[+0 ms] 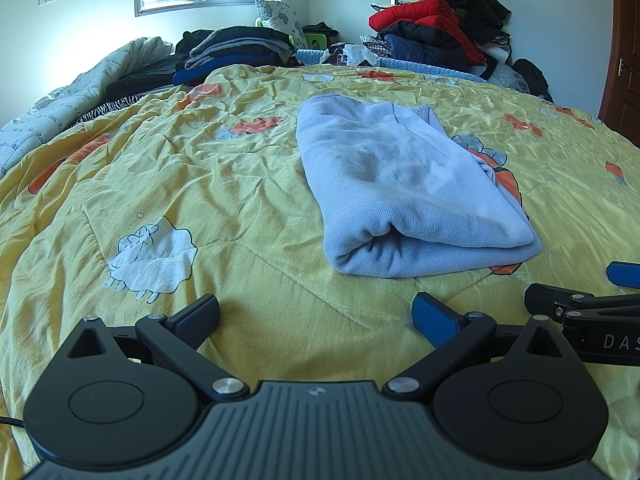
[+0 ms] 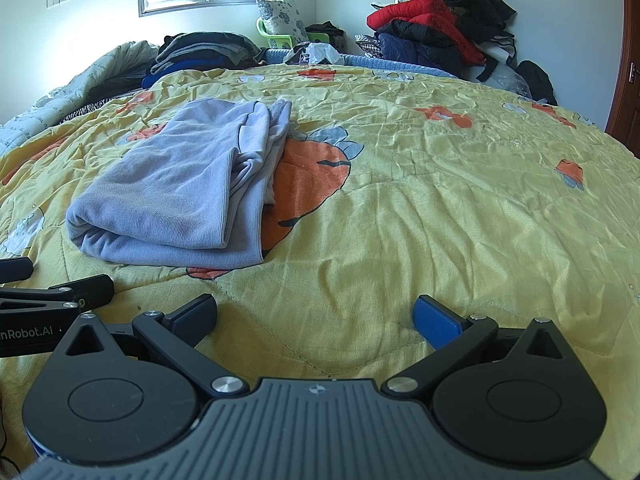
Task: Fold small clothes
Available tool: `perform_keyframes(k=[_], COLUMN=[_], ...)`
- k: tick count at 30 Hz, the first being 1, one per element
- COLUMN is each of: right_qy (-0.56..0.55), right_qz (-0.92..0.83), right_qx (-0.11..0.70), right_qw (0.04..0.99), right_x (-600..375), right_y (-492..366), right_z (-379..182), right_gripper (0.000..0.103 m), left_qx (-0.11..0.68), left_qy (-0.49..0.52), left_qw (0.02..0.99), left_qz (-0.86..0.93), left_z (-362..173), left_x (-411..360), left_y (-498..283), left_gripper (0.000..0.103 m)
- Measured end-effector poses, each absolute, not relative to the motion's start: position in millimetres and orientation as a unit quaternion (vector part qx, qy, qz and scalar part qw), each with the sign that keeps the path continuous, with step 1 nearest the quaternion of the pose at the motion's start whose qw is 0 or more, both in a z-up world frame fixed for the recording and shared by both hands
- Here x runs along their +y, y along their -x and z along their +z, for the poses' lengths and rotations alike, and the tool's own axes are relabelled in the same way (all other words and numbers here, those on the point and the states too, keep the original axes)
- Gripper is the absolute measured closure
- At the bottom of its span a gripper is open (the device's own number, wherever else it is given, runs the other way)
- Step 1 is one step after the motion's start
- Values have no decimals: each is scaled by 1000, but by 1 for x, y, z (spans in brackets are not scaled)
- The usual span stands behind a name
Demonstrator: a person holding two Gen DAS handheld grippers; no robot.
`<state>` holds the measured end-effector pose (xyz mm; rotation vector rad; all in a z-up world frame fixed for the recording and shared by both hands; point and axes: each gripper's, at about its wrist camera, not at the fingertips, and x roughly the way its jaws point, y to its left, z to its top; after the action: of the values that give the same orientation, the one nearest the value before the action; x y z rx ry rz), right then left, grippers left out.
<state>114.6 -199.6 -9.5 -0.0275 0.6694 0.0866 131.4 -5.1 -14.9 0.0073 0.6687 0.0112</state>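
Observation:
A light blue garment [image 1: 400,188] lies folded into a thick rectangle on the yellow quilt [image 1: 200,168], its rolled edge facing me. In the right wrist view the same garment [image 2: 180,192] sits at the left, layers showing along its right side. My left gripper [image 1: 316,312] hovers open just short of the garment's near edge, with nothing between its fingers. Open and empty as well, my right gripper [image 2: 316,312] is over bare quilt [image 2: 440,200] to the garment's right. Each gripper shows at the edge of the other's view: right gripper [image 1: 580,284], left gripper [image 2: 56,280].
A stack of dark folded clothes [image 1: 236,52] lies at the far left of the bed. A heap of red and black jackets [image 1: 440,28] rises at the far right corner. A grey-white duvet [image 1: 72,96] runs along the left edge. A wooden door [image 1: 624,60] stands at right.

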Motion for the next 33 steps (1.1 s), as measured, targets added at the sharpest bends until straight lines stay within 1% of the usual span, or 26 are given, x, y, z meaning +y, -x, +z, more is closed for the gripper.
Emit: perform_keyframes(k=[33], right_qy=[14], right_qz=[42], right_qx=[329], right_qw=[943], right_x=[-199], right_y=[-114], right_z=[-10], right_gripper=[0], left_qx=[329], left_qy=[-2], left_qw=[944], left_qz=[5], left_z=[-15], left_x=[-4], left_y=[-131], left_gripper=[0])
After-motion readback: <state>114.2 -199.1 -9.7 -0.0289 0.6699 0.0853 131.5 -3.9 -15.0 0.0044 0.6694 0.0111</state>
